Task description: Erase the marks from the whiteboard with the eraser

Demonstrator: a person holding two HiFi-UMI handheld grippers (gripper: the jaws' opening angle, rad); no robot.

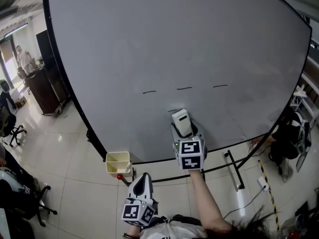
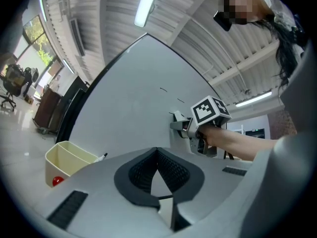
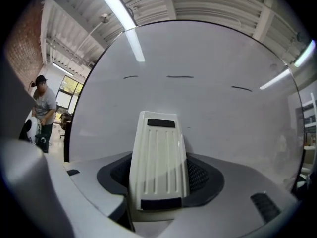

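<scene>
The whiteboard (image 1: 174,39) fills the upper head view. It bears three short black dashes in a row: left (image 1: 149,91), middle (image 1: 184,88) and right (image 1: 220,86). My right gripper (image 1: 183,127) is shut on a white ribbed eraser (image 1: 181,121), which stands against the board just below the middle dash. In the right gripper view the eraser (image 3: 158,157) points up at the dashes (image 3: 180,76). My left gripper (image 1: 143,179) hangs low, off the board, shut with nothing in it (image 2: 157,158).
A pale yellow tray (image 1: 118,158) holding a red object is fixed at the board's lower left edge. The board's black stand legs (image 1: 234,171) reach over the tiled floor. A dark cabinet (image 1: 44,91) and a person stand far left.
</scene>
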